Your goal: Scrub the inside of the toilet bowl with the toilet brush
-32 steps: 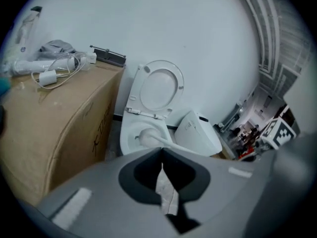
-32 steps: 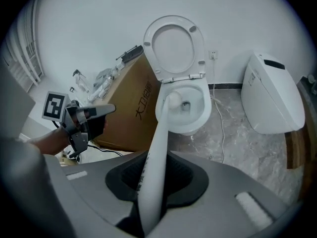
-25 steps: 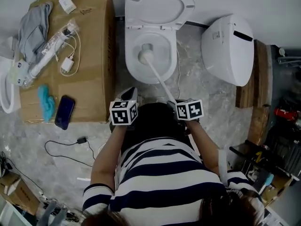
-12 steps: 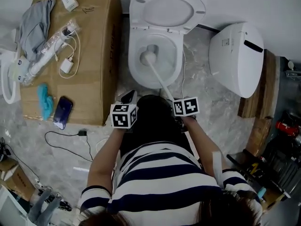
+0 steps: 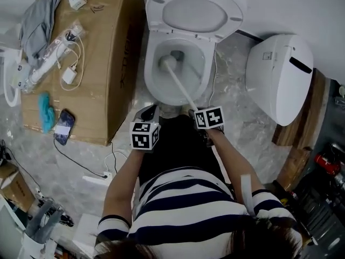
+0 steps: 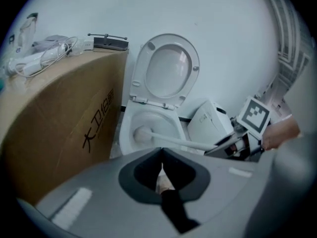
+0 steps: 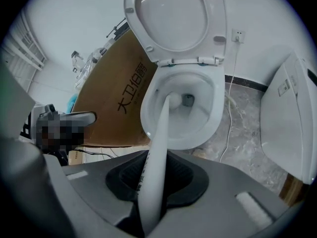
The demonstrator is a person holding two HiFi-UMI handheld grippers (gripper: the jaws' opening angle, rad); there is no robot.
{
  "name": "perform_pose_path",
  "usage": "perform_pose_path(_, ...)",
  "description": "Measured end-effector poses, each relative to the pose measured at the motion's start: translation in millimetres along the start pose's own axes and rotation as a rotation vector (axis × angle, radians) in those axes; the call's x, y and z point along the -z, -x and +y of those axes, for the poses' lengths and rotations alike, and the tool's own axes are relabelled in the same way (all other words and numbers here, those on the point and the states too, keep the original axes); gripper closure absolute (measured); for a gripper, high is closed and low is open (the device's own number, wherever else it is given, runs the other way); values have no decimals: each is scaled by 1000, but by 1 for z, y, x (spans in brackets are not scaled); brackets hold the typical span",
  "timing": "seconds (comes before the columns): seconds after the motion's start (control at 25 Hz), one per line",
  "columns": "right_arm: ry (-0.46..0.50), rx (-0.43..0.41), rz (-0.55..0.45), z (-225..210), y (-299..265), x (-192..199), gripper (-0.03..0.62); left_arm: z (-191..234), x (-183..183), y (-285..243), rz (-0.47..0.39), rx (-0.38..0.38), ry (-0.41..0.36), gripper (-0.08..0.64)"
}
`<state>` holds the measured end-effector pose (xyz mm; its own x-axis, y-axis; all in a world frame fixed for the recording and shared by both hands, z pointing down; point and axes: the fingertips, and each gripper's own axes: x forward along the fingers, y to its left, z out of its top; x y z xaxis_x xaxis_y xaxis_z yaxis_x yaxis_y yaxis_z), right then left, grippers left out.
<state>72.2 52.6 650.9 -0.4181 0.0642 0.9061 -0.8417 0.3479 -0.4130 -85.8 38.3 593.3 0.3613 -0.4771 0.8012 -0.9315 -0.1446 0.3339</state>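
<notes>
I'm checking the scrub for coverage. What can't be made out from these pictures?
Brush head: right gripper view, the handle covers most of it; contact with the bowl is unclear.
Bowl's front: left gripper view, the left gripper covers it.
Right gripper: head view, its cube hides the jaws.

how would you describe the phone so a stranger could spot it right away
Start at the big cardboard box left of the toilet. On its top, go to the corner nearest the person, beside a turquoise item. The phone is the flat dark rectangle there, unlike the white charger and cables farther back.
</notes>
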Motion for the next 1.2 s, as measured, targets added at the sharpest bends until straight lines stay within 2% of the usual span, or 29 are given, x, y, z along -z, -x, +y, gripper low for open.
perform_pose_path(0.24,54,-13,25,-33,-11,-27,508,-8,-11,-22,-22,-43,54,560)
perform_pose_path(0.56,110,16,36,-68,-10,-51,508,-13,-18,-39,-32,-90,87,560)
perform_pose_path(0.8,97,16,26,-85,-5,-54,508,-29,-27,-49,-34,-104,81,560)
perform_pose_path(1.2,49,46,29,-112,10,-38,508,-65,-45,-63,-29,-75,41,560)
